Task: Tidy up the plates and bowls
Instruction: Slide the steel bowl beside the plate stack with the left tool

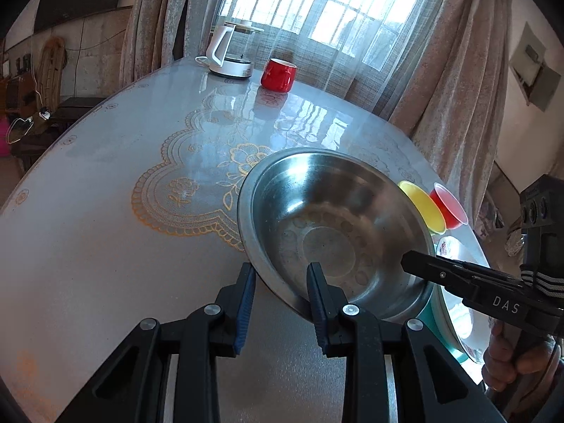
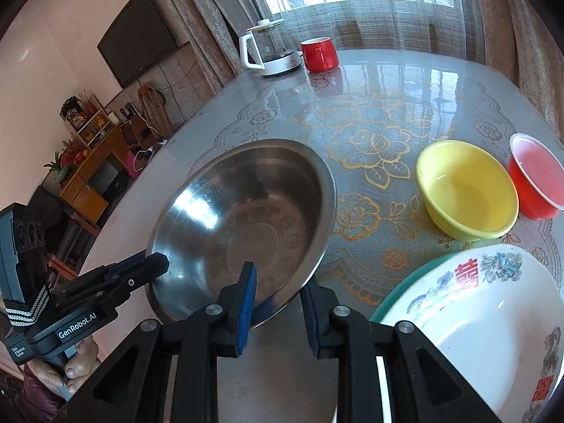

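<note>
A steel bowl (image 1: 328, 225) (image 2: 246, 218) hangs tilted just above the round table (image 1: 105, 232), held from both sides. My left gripper (image 1: 282, 282) (image 2: 155, 264) is shut on its near rim, one pad outside and one inside. My right gripper (image 2: 278, 289) (image 1: 409, 261) is shut on the opposite rim the same way. Right of the steel bowl stand a yellow bowl (image 2: 465, 190) (image 1: 419, 204) and a red plastic cup (image 2: 532, 179) (image 1: 449, 204). A white flowered basin (image 2: 476, 324) with a teal rim sits at the near right.
A white kettle (image 1: 229, 56) (image 2: 268, 53) and a red mug (image 1: 278, 74) (image 2: 319, 54) stand at the table's far edge by the curtained window. A person's hand (image 1: 511, 356) grips the right handle. Shelves and a wall TV (image 2: 137, 35) lie beyond the left edge.
</note>
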Available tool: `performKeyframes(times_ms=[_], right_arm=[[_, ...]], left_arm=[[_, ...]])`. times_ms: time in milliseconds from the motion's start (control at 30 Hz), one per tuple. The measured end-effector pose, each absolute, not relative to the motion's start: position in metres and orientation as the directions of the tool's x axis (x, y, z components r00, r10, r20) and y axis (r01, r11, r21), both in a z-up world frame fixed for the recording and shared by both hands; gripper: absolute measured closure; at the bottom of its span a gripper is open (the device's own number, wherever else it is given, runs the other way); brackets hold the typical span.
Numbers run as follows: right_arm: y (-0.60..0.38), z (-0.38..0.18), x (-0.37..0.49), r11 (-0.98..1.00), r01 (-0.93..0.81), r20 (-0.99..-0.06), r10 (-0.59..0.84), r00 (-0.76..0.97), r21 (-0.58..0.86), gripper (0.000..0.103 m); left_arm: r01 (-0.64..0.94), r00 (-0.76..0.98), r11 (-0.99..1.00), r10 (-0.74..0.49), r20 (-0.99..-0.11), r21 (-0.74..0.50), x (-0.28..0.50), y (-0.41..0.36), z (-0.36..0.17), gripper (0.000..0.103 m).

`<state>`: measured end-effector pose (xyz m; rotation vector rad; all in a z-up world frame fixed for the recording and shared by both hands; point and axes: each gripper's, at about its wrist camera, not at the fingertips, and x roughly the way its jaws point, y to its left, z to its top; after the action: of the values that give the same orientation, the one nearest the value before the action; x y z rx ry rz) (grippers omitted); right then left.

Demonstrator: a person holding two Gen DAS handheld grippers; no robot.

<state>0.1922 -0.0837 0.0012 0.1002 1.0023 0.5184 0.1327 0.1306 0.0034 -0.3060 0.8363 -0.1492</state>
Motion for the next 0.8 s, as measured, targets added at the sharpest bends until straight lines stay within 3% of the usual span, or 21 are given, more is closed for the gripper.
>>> performKeyframes(times_ms=[800], right_arm=[[-0.069,-0.025,0.15,0.854,-0.391,-0.786,0.49,0.377,0.344,0.074]], left_arm=[[-0.01,0.672,0.964,-0.19,-0.715,-0.266,0.082,0.141,-0.003,0.073]])
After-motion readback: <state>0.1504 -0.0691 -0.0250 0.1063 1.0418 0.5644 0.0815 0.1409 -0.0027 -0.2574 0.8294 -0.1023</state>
